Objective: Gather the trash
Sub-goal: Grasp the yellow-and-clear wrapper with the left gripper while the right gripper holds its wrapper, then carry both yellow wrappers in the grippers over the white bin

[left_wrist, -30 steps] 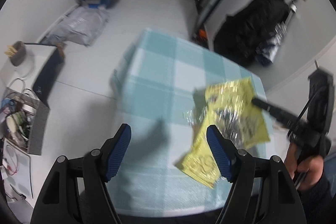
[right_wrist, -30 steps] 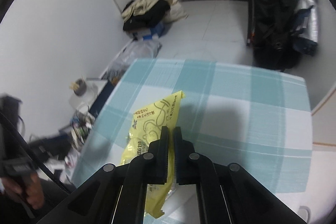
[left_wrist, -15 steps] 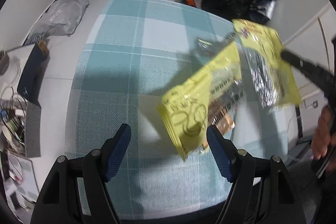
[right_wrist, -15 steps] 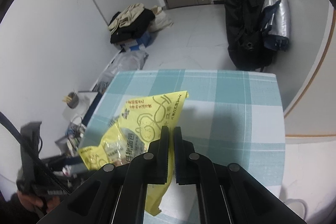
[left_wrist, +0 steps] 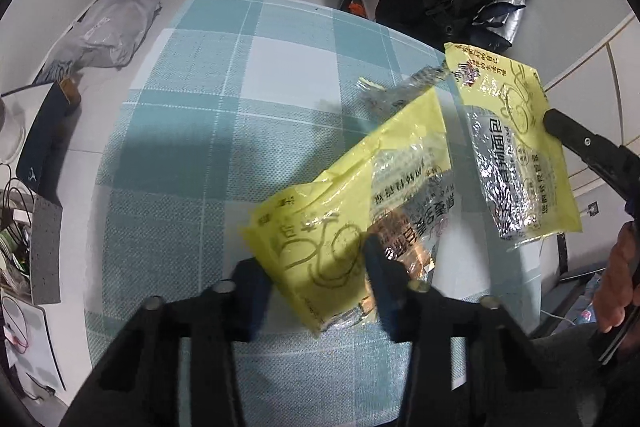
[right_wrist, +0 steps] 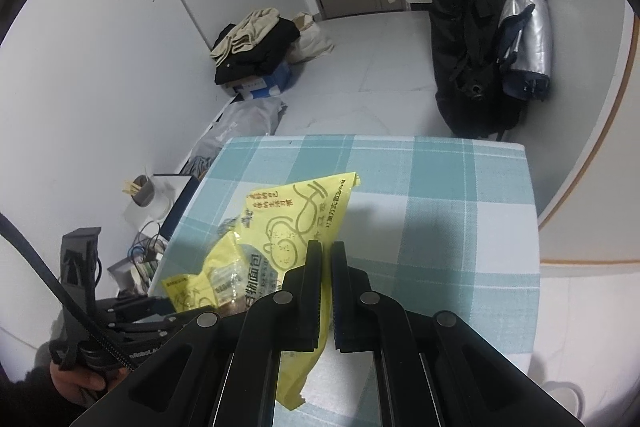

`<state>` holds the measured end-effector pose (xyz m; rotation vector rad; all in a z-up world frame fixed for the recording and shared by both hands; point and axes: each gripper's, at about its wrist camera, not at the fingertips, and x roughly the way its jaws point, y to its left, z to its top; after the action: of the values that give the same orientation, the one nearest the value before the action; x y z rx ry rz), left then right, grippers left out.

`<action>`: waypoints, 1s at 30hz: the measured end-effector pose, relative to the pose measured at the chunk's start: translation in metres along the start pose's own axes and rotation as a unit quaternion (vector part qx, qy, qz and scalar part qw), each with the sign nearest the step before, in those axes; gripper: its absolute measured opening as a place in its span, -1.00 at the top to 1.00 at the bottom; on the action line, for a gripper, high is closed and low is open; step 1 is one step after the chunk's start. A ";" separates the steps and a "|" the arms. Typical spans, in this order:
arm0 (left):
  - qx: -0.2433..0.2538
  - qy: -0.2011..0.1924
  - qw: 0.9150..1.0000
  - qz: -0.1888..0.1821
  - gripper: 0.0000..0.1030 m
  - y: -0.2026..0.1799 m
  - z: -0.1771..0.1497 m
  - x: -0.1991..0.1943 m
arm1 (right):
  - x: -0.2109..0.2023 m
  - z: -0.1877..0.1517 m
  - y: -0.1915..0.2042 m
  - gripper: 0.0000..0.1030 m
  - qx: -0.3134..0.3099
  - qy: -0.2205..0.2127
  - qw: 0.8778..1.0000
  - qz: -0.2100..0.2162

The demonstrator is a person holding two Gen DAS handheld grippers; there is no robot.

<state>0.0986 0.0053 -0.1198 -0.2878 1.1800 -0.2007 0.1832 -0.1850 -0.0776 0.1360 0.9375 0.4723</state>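
Note:
A long yellow and clear bread wrapper hangs above the teal checked tablecloth [left_wrist: 192,155]. My right gripper [right_wrist: 326,263] is shut on one end of the wrapper [right_wrist: 296,215]; in the left wrist view that end [left_wrist: 516,147] hangs at the right. The wrapper's other end [left_wrist: 344,239] sits between the fingers of my left gripper [left_wrist: 316,279], whose blurred jaws stand narrowed around it; whether they grip it I cannot tell. The left gripper also shows in the right wrist view [right_wrist: 132,311].
The cloth-covered table's edge [right_wrist: 372,139] drops to a grey floor. On the floor lie a pile of clothes [right_wrist: 252,47], a grey plastic bag [left_wrist: 104,31] and a black backpack with a silver umbrella [right_wrist: 488,27]. Boxes and cables [left_wrist: 24,227] crowd the left side.
The left gripper's jaws have narrowed from wide open around the wrapper's lower end. The wrapper rose off the table in the right gripper and swung toward the left gripper.

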 end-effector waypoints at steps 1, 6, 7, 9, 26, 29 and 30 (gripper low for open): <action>0.000 -0.003 1.000 -0.002 0.55 0.000 0.000 -0.001 | -0.001 0.000 -0.002 0.93 0.002 -0.001 1.000 -0.002; -0.002 -0.020 1.000 -0.014 0.82 0.001 0.003 -0.007 | -0.003 0.000 -0.008 0.93 0.010 0.002 1.000 -0.005; -0.004 -0.023 1.000 -0.016 0.87 0.002 0.004 -0.009 | -0.004 0.000 -0.009 0.93 0.011 0.000 1.000 -0.009; -0.008 -0.025 0.999 -0.023 0.89 0.003 0.005 -0.010 | -0.007 -0.001 -0.013 0.93 0.016 -0.002 1.000 -0.012; -0.006 -0.094 0.995 -0.035 0.93 0.002 0.010 -0.048 | -0.061 -0.010 -0.039 0.94 0.089 -0.081 0.991 -0.056; 0.001 -0.115 0.993 -0.036 0.93 -0.001 0.009 -0.061 | -0.078 -0.015 -0.034 0.94 0.090 -0.105 0.988 -0.067; 0.001 -0.122 0.992 -0.038 0.93 -0.002 0.009 -0.066 | -0.087 -0.018 -0.031 0.94 0.087 -0.121 0.986 -0.071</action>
<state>0.0828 0.0241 -0.0580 -0.3447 0.9269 -0.2264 0.1355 -0.2530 -0.0332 0.2759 0.7429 0.2344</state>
